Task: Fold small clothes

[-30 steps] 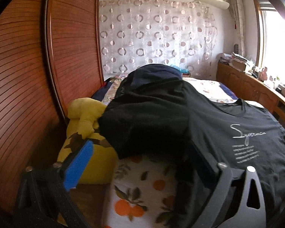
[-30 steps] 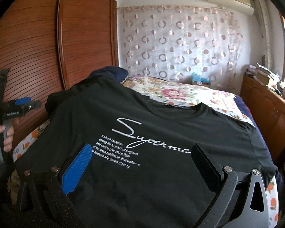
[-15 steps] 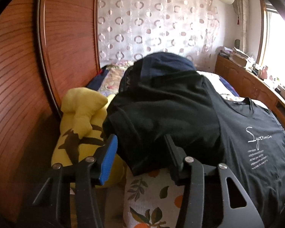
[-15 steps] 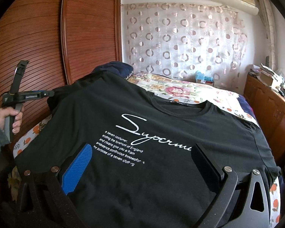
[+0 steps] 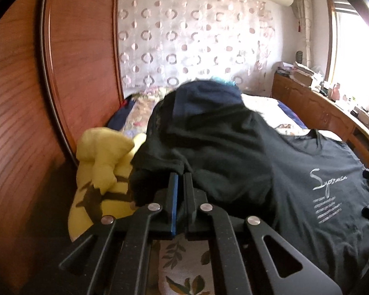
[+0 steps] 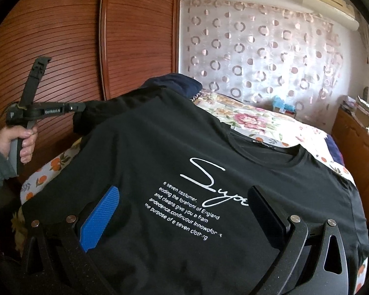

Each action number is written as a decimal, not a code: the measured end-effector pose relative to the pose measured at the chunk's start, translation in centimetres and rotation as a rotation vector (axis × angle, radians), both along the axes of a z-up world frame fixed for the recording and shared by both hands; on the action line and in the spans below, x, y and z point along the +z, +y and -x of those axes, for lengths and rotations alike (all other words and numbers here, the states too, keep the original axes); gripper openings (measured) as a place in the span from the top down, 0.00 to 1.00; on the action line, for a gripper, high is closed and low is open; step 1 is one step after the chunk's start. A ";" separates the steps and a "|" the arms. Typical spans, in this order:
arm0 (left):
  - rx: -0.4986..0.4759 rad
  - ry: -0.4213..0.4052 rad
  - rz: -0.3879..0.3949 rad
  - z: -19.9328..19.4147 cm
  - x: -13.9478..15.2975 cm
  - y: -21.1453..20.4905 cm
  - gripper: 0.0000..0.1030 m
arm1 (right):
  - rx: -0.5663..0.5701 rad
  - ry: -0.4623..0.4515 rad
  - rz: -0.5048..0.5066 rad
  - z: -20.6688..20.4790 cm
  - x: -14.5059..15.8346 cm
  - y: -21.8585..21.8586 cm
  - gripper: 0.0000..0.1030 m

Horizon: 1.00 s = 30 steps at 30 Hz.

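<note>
A black T-shirt with white lettering lies face up across the bed, its collar toward the far side. In the left wrist view its left sleeve is bunched at the bed's edge. My left gripper is shut on that sleeve, with cloth pinched between the blue pad and the black one. The right wrist view shows the same gripper at the sleeve, held by a hand. My right gripper hovers open over the shirt's lower front, with its fingers wide apart and nothing gripped.
A yellow plush toy is wedged between the bed and the wooden wardrobe. A dark blue garment heap lies beyond the sleeve. The orange-print sheet shows at the near edge. A wooden cabinet lines the right side.
My left gripper moved forward onto the sleeve and its jaws went from wide open to shut on the cloth. The right gripper stayed open and shifted a little over the shirt.
</note>
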<state>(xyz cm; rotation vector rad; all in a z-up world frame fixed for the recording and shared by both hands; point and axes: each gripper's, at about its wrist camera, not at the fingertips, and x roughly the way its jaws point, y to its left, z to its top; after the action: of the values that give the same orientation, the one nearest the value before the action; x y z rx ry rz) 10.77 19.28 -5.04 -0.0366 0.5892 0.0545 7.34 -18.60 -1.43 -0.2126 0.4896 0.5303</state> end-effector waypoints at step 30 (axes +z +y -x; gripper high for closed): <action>-0.297 -0.065 -0.021 2.4 4.7 -12.6 0.25 | -0.167 0.010 -0.074 0.0 0.5 -3.9 0.00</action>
<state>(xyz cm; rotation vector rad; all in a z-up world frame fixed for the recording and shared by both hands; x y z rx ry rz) 8.32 6.66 -0.29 0.0692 0.5243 -0.2285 7.30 -22.52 -0.90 -0.0971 0.4917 0.3853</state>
